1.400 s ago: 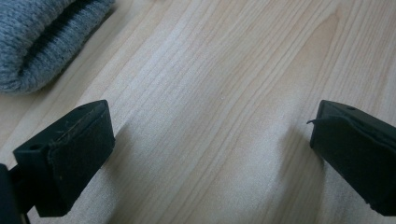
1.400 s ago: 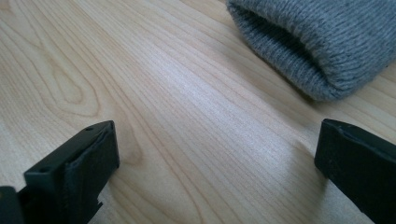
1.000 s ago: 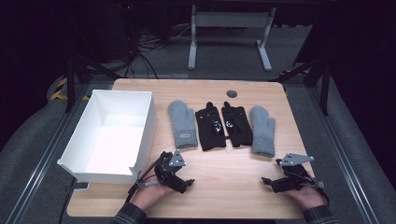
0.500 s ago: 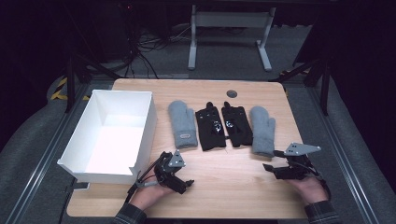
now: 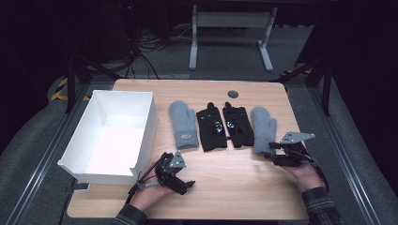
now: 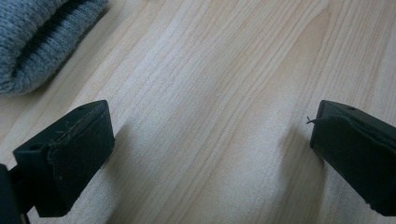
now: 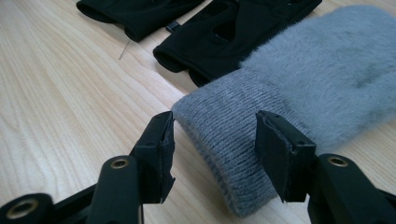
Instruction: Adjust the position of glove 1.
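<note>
High view: nearest the person, the left gripper (image 5: pixel 180 180) rests low on the wooden tabletop (image 5: pixel 234 187) just in front of the white box (image 5: pixel 141 136), and in the left gripper view its jaws stand wide apart over bare wood, with nothing between them and the ribbed cuff of the left grey mitten (image 6: pixel 37 42) at the upper corner. On the other side, the right gripper (image 5: pixel 272 154) reaches to the cuff of the right grey mitten (image 5: pixel 264 131). In the right gripper view its jaws have just been closing and stand about half apart, one on each side of the knitted cuff of that mitten (image 7: pixel 233 154); the cuff lies between them on the tabletop, and whether the pads already press on it cannot be told. A little farther off, the two black gloves (image 5: pixel 224 125) lie side by side between the grey mittens, all four in one row across the middle of the tabletop. Beyond them, near the far edge, sits a small dark round disc (image 5: pixel 233 94).
</note>
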Action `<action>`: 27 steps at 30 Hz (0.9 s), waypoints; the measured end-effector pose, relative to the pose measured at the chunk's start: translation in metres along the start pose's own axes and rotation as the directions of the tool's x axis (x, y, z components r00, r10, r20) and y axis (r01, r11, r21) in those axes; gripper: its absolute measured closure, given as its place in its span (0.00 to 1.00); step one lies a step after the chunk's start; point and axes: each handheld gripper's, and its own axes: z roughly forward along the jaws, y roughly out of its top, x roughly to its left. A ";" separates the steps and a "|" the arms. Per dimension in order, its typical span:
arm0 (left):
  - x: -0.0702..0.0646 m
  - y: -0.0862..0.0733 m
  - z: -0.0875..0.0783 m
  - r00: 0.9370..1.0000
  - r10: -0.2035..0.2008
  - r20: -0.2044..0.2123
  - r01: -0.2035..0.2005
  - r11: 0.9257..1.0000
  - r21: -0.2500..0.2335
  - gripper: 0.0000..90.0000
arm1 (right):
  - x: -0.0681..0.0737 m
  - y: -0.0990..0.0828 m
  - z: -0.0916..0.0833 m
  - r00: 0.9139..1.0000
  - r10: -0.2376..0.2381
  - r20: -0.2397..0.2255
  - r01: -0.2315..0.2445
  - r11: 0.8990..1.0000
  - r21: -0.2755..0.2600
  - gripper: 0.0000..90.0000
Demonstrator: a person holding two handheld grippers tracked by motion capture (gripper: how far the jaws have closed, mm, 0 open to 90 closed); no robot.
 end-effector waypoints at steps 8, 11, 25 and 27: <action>0.000 0.000 0.000 1.000 0.005 -0.001 -0.005 1.000 -0.001 0.00 | -0.004 -0.001 0.009 1.000 -0.016 0.027 0.015 0.999 0.038 0.61; 0.000 0.000 0.000 1.000 0.006 0.000 -0.006 1.000 0.000 0.00 | -0.004 -0.002 0.010 0.999 -0.018 0.029 0.017 0.999 0.044 0.66; 0.000 0.000 0.000 1.000 0.003 0.004 -0.003 1.000 -0.001 0.00 | 0.002 0.001 -0.004 0.999 -0.032 0.041 0.031 0.999 0.024 0.92; 0.000 0.000 0.000 1.000 0.005 -0.001 -0.005 1.000 -0.001 0.00 | 0.006 0.002 -0.007 0.999 -0.041 0.032 0.040 0.999 0.022 0.91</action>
